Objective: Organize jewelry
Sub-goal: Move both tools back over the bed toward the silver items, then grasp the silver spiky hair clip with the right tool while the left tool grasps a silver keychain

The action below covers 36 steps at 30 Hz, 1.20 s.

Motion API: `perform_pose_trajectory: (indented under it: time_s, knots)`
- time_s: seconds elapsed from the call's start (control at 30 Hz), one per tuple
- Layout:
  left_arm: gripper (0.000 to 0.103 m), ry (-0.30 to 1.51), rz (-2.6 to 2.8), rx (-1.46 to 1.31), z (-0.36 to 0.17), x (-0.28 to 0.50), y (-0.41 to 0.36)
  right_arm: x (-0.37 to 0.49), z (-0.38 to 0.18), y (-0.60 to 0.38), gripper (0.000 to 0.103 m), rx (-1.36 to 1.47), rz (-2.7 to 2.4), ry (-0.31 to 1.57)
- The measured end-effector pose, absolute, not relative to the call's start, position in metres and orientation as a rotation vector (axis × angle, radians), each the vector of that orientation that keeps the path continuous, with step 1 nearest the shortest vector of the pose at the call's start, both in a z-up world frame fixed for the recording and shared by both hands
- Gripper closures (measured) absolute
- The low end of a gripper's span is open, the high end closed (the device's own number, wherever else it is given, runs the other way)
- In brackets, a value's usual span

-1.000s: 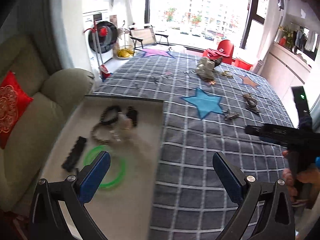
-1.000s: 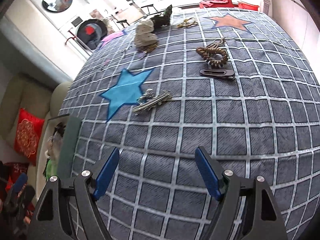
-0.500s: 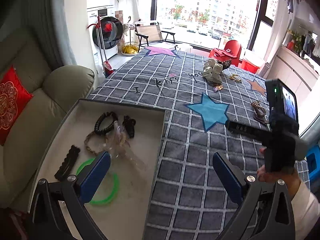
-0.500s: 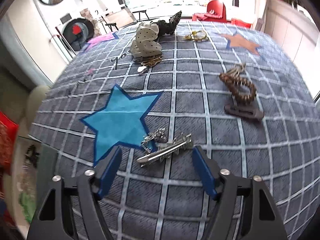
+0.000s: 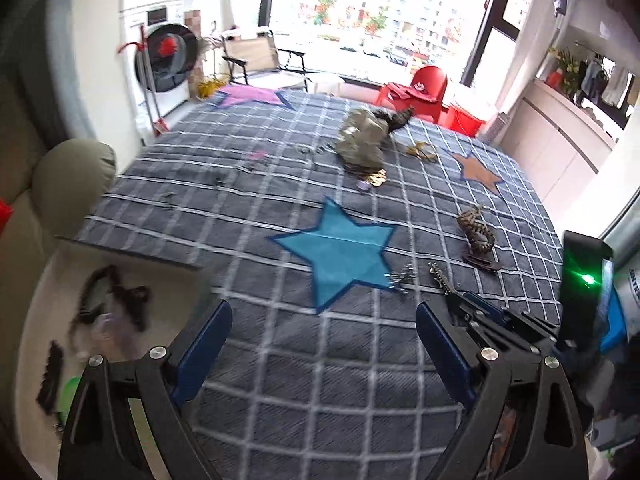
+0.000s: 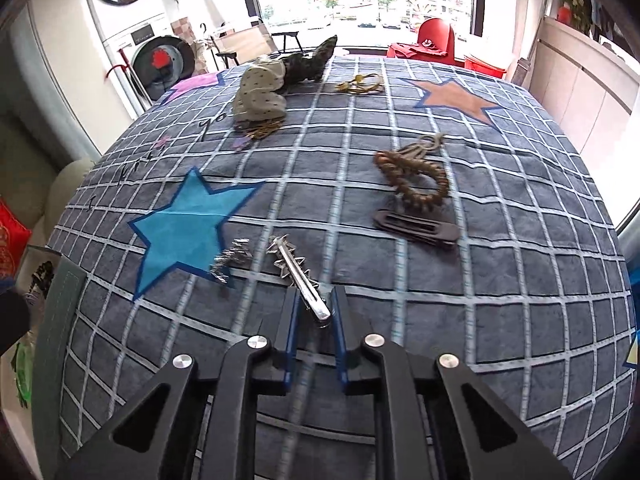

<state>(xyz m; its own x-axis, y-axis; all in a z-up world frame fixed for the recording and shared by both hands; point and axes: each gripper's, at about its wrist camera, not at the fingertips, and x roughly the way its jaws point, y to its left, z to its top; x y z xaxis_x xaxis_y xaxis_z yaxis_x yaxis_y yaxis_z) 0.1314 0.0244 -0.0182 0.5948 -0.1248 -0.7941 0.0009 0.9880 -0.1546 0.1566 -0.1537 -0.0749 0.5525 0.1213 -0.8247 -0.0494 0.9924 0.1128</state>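
Since half a second ago, your right claw (image 6: 314,312) has been closing in: its blue pads, then wide around the silver hair clip (image 6: 298,270), are now pinching the clip's near, plain end. The clip is lying on the checked cloth of the surface (image 6: 500,280), just right of the blue star (image 6: 182,224), with its long axis running away from you and slightly left, the decorated end farthest from the claw. A small silver piece (image 6: 232,258) is sitting just left of it, apart from the clip, so lifting along the clip's length should be leaving that piece alone.

Your left claw (image 5: 324,354) is hanging spread and empty over the near edge of the surface, with the right claw showing just past its right finger. The tray (image 5: 36,304) is sitting off the surface's left edge, so the clip will likely be travelling leftward across the star to reach it.

Farther right, a beaded bracelet (image 6: 416,180) is resting against a dark flat clip (image 6: 416,226). The tray's contents are blurring in the left view and being cut off by the frame edge in the right view, so you are seeing only dark hair ties (image 5: 116,300) clearly.
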Motion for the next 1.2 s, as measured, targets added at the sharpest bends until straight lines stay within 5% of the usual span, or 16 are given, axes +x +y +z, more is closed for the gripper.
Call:
perform_pose_trajectory:
  time_s: [0.17,0.37,0.67,0.8,0.87,0.93,1.2]
  knots:
    - [0.016,0.991,-0.102,-0.1,-0.043,0.159,-0.006,0.151,-0.075,-0.17,0.092,0.081,0.104,0.974]
    - [0.036,1.043,-0.141,-0.05,-0.072,0.187,-0.031,0.14,-0.074,-0.194,0.092,0.124,0.112,0.981]
    - [0.038,1.02,-0.183,0.054,-0.079,0.198,-0.063,0.134,-0.075,-0.201,0.092,0.138,0.124,0.977]
    - [0.068,1.001,-0.224,0.095,-0.077,0.194,-0.076,0.134,-0.075,-0.201,0.092,0.142,0.128,0.977]
    - [0.092,1.003,-0.235,0.104,-0.076,0.193,-0.079,0.134,-0.075,-0.202,0.092,0.141,0.126,0.98]
    - [0.098,1.012,-0.236,0.09,-0.075,0.192,-0.077,0.134,-0.074,-0.203,0.092,0.155,0.131,0.985]
    - [0.098,1.014,-0.223,0.054,-0.064,0.172,-0.061,0.123,-0.065,-0.206,0.092,0.21,0.159,0.988]
